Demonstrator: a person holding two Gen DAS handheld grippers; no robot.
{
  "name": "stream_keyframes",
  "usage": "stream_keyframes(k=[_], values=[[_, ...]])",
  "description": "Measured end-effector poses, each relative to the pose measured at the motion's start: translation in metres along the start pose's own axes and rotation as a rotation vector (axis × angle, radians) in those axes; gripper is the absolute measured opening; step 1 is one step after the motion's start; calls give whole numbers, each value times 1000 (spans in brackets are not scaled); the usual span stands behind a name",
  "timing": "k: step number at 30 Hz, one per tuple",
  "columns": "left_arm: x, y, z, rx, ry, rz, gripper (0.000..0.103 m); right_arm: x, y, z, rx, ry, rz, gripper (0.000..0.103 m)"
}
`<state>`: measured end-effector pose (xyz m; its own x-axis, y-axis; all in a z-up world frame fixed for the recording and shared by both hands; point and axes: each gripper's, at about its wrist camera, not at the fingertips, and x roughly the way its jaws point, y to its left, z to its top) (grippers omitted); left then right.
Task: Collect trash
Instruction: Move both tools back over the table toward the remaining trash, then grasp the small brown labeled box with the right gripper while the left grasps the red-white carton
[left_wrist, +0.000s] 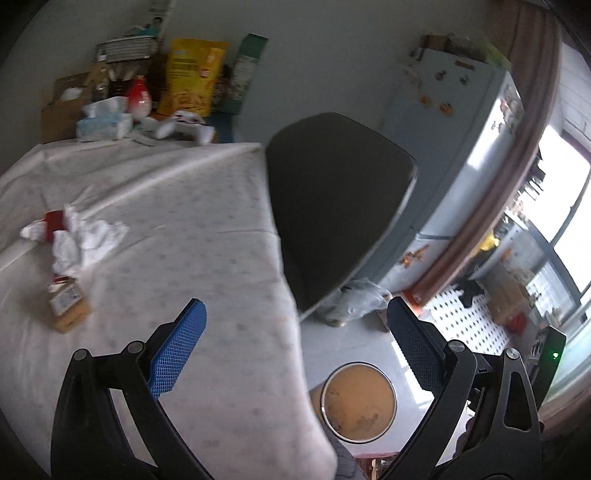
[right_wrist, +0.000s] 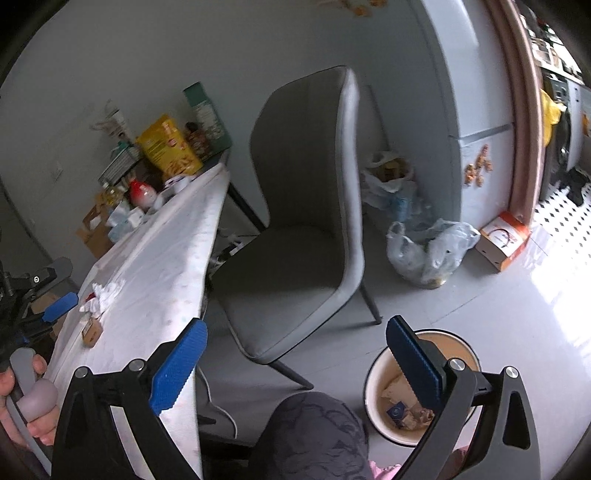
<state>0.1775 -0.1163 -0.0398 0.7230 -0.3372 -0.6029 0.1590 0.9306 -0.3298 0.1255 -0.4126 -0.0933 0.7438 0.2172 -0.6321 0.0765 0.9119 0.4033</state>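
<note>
Crumpled white tissues with a red wrapper (left_wrist: 72, 232) lie on the white tablecloth (left_wrist: 177, 221) at the left, and a small brown carton (left_wrist: 68, 301) lies just below them. Both show small in the right wrist view: tissues (right_wrist: 105, 293), carton (right_wrist: 91, 330). My left gripper (left_wrist: 295, 343) is open and empty over the table's right edge. The round trash bin (left_wrist: 358, 400) stands on the floor below it. My right gripper (right_wrist: 295, 354) is open and empty above the floor, its right finger over the bin (right_wrist: 406, 391), which holds paper scraps.
A grey chair (right_wrist: 295, 221) stands at the table's side. Snack bags, boxes, a tissue pack and a game controller (left_wrist: 184, 125) crowd the table's far end. Plastic bags (right_wrist: 428, 247) and a cardboard box (right_wrist: 502, 238) sit by the fridge (left_wrist: 461, 147).
</note>
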Motion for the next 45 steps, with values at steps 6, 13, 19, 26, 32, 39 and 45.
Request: stream_keyframes(k=[6,13,19,26,32,39,45], values=[[-22,42,-6,-64,-38,36,97,12,43,3,-61,14,39,95],[-48,89,-6,-135,-81,95,97,27,107,3,-177,38,109,95],[-67,128,-12,-193,-104,151,97,44,159,0,-278,77,165,95],[-85,174,-19,-263,-120,215,97,58,219,-7,-379,104,254,95],[-94,203,-24,-313,-126,251,97,74,259,-14,-434,133,293,95],[-98,232,-28,-367,-122,285,97,105,304,-29,-531,213,314,91],[-106,253,-36,-410,-126,320,97,126,337,-44,-607,258,327,90]])
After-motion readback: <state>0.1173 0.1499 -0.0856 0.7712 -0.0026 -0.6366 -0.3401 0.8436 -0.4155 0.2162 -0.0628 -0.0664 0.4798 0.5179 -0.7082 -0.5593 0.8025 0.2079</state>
